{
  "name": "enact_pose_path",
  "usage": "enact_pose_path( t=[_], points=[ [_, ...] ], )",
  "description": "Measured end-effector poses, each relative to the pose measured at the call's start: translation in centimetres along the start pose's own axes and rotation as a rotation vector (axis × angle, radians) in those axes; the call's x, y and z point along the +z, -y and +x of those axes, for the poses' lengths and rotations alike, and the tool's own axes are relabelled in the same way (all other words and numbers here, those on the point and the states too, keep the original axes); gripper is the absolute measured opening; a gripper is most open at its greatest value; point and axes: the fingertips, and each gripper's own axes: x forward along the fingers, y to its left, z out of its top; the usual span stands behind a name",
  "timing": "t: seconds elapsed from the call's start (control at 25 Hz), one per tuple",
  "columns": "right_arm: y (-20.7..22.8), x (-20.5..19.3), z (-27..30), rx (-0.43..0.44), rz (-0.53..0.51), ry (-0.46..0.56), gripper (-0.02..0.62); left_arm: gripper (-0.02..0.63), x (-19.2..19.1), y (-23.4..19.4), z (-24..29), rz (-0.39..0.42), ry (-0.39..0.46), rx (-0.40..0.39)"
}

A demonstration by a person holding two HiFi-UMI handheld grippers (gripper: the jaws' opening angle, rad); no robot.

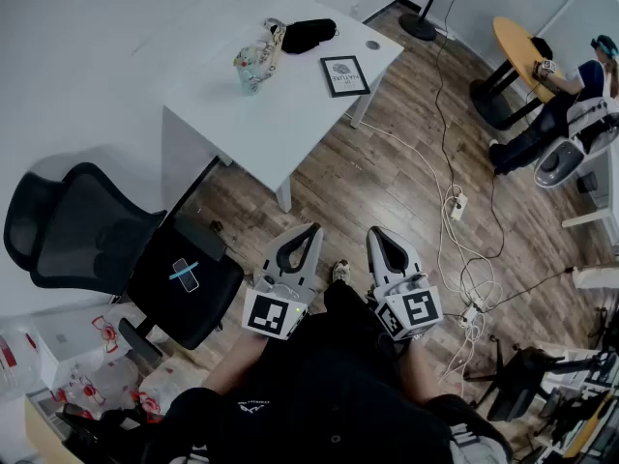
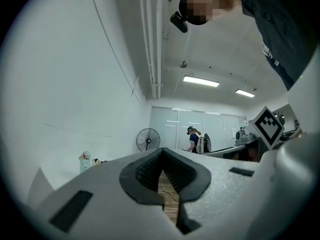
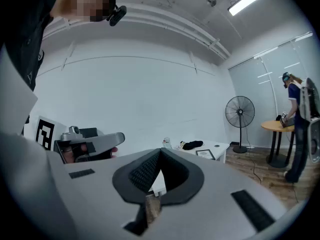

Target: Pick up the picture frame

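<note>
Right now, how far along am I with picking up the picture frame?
Nothing done yet: the picture frame lies flat on the white table, untouched. In hand: nothing; the left gripper and right gripper are shut, empty, well short of the table. Left: approach, open a gripper, grasp, lift.

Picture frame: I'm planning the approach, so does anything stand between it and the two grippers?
Nothing visible does. The picture frame lies flat on the white table, and only bare wooden floor lies between that table and the left gripper and right gripper. The office chair stands off left, the cables off right.
</note>
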Motion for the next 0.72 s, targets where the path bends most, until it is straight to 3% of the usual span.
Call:
enact_pose_path(
  t=[0.32, 0.44, 0.72],
  points=[
    [-4.2, 0.5, -6.1, 0.049, 0.007, 0.062, -0.002, 0.006, 0.8, 5.3, -5.5, 0.07, -0.011, 0.019],
    [-4.2, 0.4, -10.5, 0.048, 0.0, 0.083, -0.002, 0.006, 0.4, 9.4, -6.5, 0.11, -0.022, 0.018],
    [-3.2, -0.9, -20.6, 0.085, 0.009, 0.101, -0.002, 0.006, -0.2, 20.1, -7.7, 0.085, -0.007, 0.0]
  ],
)
